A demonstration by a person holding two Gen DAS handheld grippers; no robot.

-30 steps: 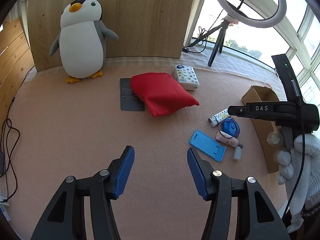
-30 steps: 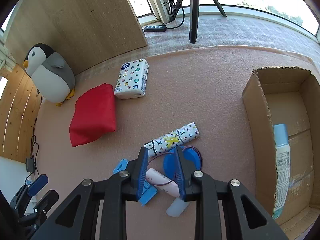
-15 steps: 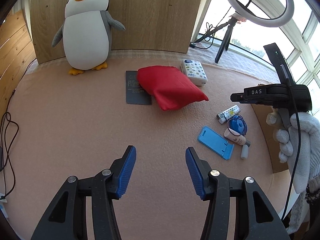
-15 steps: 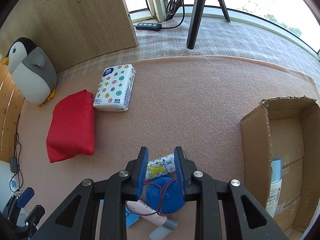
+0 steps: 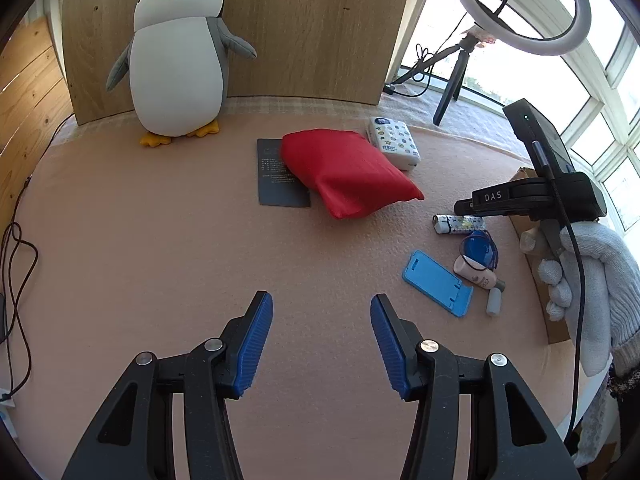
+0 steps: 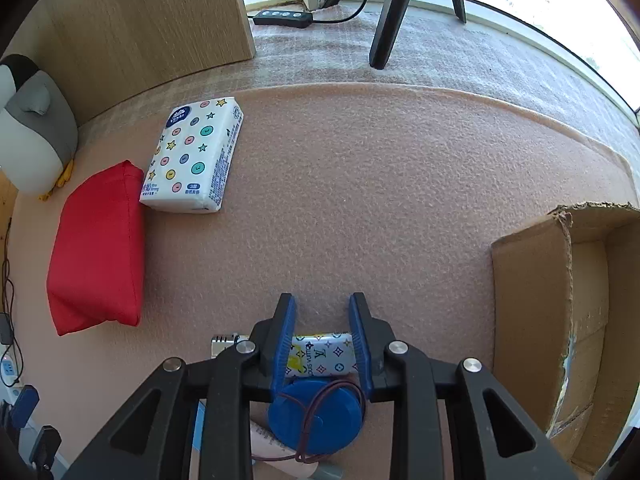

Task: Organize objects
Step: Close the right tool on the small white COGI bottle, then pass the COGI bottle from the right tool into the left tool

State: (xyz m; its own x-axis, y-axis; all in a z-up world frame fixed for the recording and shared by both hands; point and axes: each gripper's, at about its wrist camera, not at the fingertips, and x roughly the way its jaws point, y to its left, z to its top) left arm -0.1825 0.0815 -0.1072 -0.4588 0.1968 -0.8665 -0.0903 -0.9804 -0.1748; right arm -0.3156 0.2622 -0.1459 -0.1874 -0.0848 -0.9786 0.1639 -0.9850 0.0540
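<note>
Fingers of the right gripper (image 6: 322, 320) hang almost straight down over a patterned lighter (image 6: 316, 354) on the pink felt surface (image 6: 380, 200), parted and gripping nothing, one blue pad to either side of the lighter's middle. The lighter lies crosswise to them, its long axis running left to right in the right wrist view with the metal cap poking out past the left finger, so a plain squeeze would seem to catch it along its length, not across its narrow body (a turn of the wrist may be wanted first). Touching its near side is a blue round case (image 6: 316, 420) wound with a thin cord, a likely snag. A cardboard box (image 6: 560, 320), the probable destination, stands open to the right. Well apart, the left gripper (image 5: 322, 320) idles over bare felt, its fingers released and empty; the right hand (image 5: 588, 280), in a white glove, is plainly the nearer. A red pouch (image 6: 96, 252) and tissue pack (image 6: 192, 160) lie untouched farther back.
</note>
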